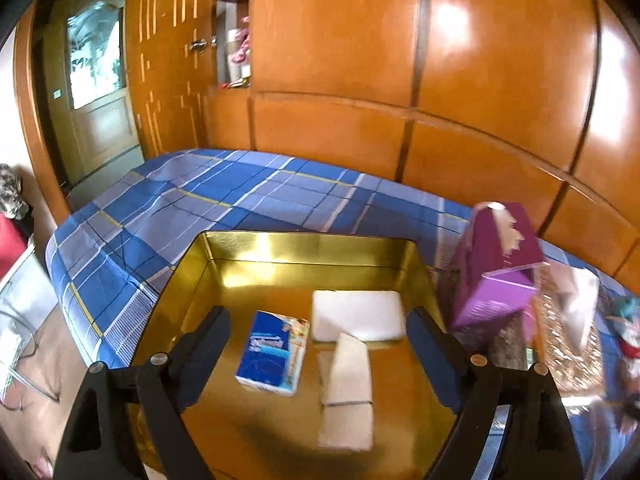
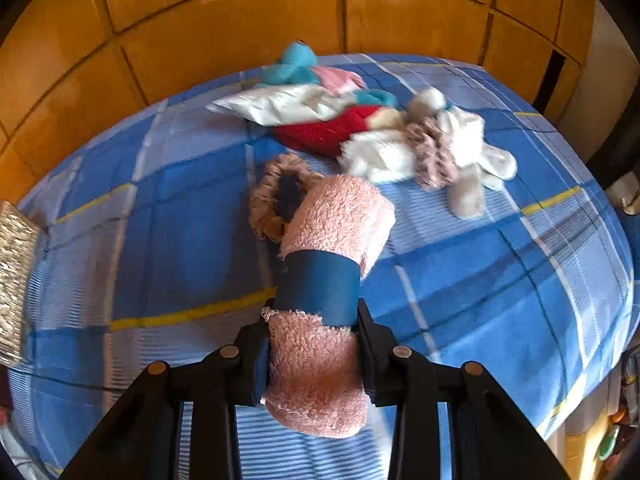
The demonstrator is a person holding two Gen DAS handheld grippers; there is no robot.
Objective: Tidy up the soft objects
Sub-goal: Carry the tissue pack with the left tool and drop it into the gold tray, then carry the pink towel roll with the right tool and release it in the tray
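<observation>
Left gripper [image 1: 318,330] spread wide and empty over gold tin [image 1: 304,245], blue tissue pack [image 1: 273,353], white pad [image 1: 357,314] and folded beige cloth [image 1: 347,390] lying inside, right gripper [image 2: 314,350] pinching rolled pink towel [image 2: 326,280] above plaid bedsheet [image 2: 480,272], plush pile [image 2: 360,128] beyond.

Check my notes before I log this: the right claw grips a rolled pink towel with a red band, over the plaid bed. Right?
Not quite: the band is dark blue, as the right wrist view shows. The right claw does grip the rolled pink towel over the plaid bed.
</observation>
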